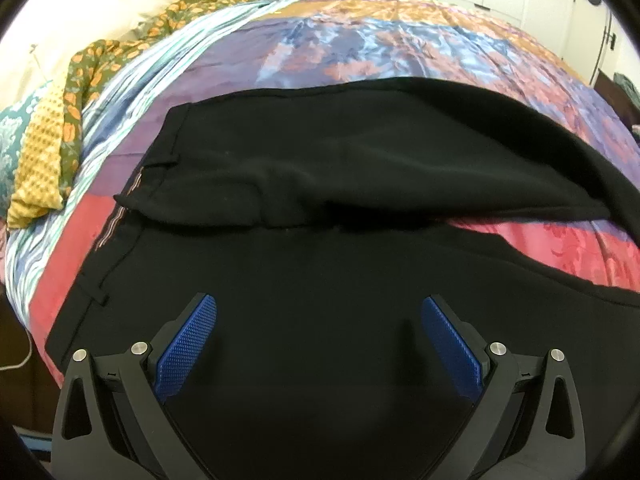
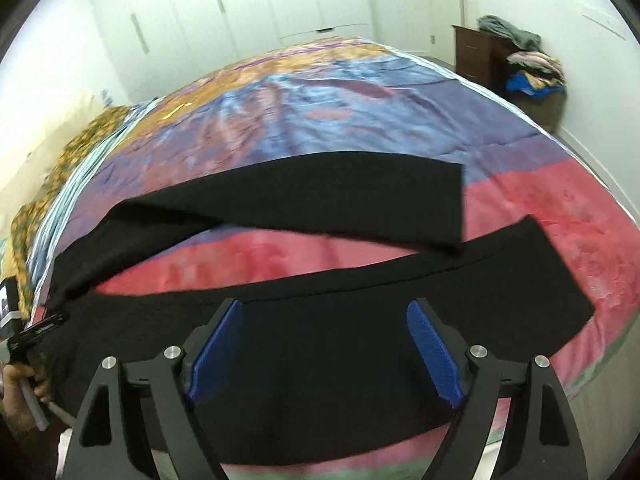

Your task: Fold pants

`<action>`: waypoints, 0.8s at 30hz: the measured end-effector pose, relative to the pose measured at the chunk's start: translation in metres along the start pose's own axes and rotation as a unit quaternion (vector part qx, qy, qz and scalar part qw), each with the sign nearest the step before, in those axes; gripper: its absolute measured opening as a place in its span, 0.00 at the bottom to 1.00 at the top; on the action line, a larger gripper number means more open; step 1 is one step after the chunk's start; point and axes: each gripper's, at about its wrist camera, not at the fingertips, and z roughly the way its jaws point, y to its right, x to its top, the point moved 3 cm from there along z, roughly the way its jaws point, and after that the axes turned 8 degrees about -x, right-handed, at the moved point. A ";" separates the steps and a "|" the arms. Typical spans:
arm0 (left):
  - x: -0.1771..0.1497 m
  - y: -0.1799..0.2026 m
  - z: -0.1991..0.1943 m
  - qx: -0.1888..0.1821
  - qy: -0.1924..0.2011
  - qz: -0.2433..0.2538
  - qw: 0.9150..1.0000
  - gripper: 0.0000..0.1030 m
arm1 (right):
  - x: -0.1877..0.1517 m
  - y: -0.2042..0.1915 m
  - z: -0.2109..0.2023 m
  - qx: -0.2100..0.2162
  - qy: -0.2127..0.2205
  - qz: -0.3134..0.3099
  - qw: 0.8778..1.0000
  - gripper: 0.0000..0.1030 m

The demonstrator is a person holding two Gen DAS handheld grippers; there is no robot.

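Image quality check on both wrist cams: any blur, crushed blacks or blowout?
Left wrist view: sharp; the black pants are crushed, with faint folds only; the wall top left is blown out. Right wrist view: motion smear on the pants edges and the bedspread; the gripper stays crisp. Both: strong fisheye bulge, dark corners.

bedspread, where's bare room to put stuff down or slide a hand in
Free: the wide blue-and-orange stretch of bedspread beyond the black pants, and the pink wedge between the two legs. Crowded: the near edge, covered by pants, and the left side, where patterned cloths are heaped.
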 end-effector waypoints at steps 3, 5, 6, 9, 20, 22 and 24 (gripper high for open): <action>0.004 0.000 -0.003 -0.001 0.014 -0.006 1.000 0.99 | -0.010 -0.023 -0.010 -0.019 0.017 -0.031 0.999 0.90; 0.006 -0.003 0.003 -0.006 0.016 -0.012 1.000 0.99 | -0.014 -0.037 -0.014 -0.021 0.027 -0.055 0.998 0.93; 0.003 -0.003 0.008 -0.011 0.013 -0.013 1.000 0.99 | -0.017 -0.040 -0.015 -0.020 0.029 -0.064 0.997 0.95; -0.010 -0.010 0.038 -0.032 -0.030 -0.017 0.999 1.00 | -0.021 -0.051 -0.009 -0.003 0.020 -0.074 0.997 0.97; -0.023 -0.017 0.045 -0.050 0.024 -0.029 0.998 1.00 | -0.016 -0.032 0.008 0.067 0.001 -0.012 0.998 0.96; -0.024 -0.017 0.045 -0.049 0.030 -0.028 0.998 1.00 | -0.001 -0.011 0.010 0.068 0.006 0.036 0.997 0.96; -0.026 -0.015 0.045 -0.048 0.034 -0.027 0.998 1.00 | 0.016 0.020 0.014 0.073 0.003 0.108 0.991 0.96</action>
